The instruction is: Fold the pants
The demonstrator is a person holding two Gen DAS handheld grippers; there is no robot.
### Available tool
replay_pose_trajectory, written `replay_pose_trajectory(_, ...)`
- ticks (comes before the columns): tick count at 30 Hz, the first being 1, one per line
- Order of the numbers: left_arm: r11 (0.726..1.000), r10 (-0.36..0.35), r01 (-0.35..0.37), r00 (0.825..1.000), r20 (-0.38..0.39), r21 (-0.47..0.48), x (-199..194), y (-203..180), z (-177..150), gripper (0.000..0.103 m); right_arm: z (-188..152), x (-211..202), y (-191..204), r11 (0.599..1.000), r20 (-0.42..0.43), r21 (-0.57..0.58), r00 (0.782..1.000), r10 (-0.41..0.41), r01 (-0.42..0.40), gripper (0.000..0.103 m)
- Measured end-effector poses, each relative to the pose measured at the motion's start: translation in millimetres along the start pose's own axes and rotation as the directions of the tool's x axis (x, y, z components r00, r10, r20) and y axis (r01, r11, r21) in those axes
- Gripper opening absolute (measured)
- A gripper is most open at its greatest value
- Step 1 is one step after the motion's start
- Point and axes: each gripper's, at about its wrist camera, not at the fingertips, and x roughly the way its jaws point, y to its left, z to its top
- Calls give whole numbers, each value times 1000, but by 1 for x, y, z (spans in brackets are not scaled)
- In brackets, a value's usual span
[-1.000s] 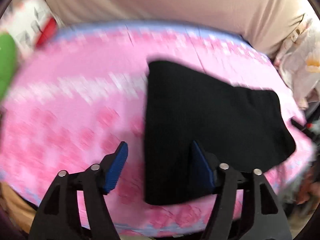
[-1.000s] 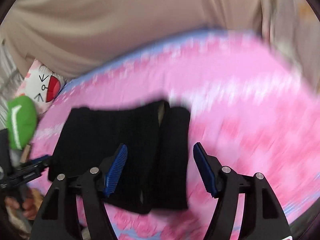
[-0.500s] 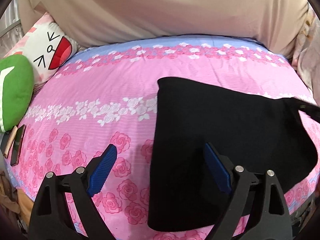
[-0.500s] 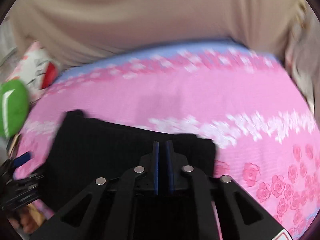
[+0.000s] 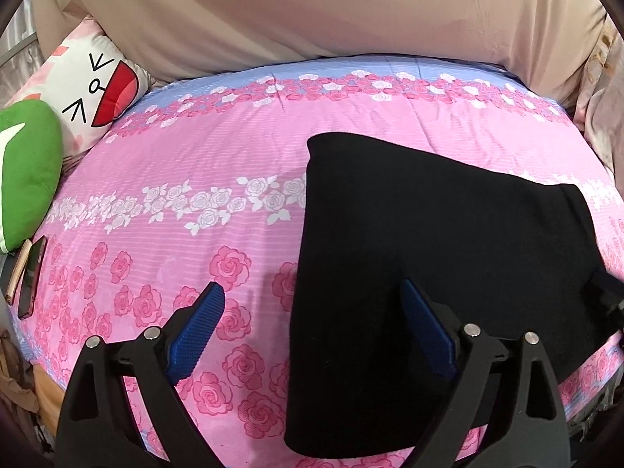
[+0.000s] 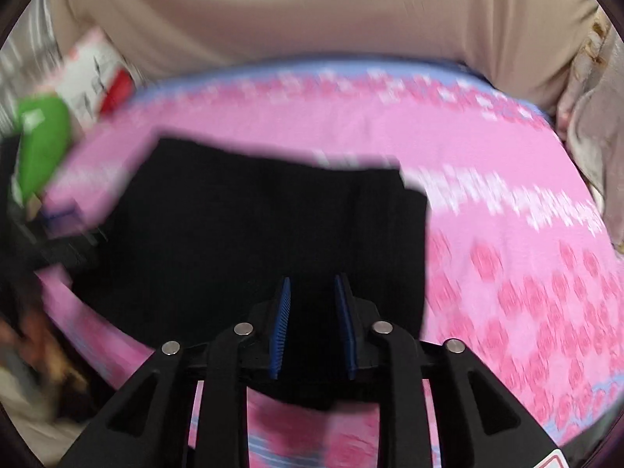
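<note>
The black pants (image 5: 436, 249) lie folded in a flat block on the pink floral bed sheet (image 5: 187, 179). My left gripper (image 5: 312, 312) is open above the block's left edge, one blue pad over the sheet, the other over the cloth. In the right wrist view the pants (image 6: 249, 226) appear blurred. My right gripper (image 6: 312, 312) hovers over their near edge with its jaws partly apart and nothing clearly pinched between the pads. The other gripper shows dimly at the left edge of that view (image 6: 46, 234).
A white cartoon-face pillow (image 5: 93, 89) and a green cushion (image 5: 27, 171) lie at the bed's left side. A phone (image 5: 31, 277) rests at the left edge. A beige curtain (image 5: 312, 11) hangs behind the bed. Pale bedding (image 5: 604, 117) is piled at the right.
My right gripper closed half a second ago and has now parted again, while moving fast over the pants. My left gripper stayed open and shifted slightly over the pants' left edge.
</note>
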Motion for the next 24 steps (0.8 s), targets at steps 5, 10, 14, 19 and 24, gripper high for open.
replay_pose_trajectory(5,1000,-11,11,1000,-1,-1,-7,1,-5,89,-6,-35,-5,998,68,60,997,32,-37,26)
replay_pose_trajectory(10,999,-48,48,999,-21,-7,-13,2,-15,89,-29,-15,-18,998,-14,59,1000,2,-1,57)
replay_pose_trajectory(14,999,-39,40,999,-19,10,-17,-4,-19,89,-27,-30,-26,988,35,137,997,69,-74,57)
replay_pose_trajectory(19,999,-37,38,999,-29,33,-16,-17,-20,89,-25,-27,-14,993,32,94,998,63,-65,22)
replay_pose_trajectory(24,999,-35,35,999,-18,31,-20,-20,-21,93,-18,-52,-16,997,88,59,995,39,-44,22)
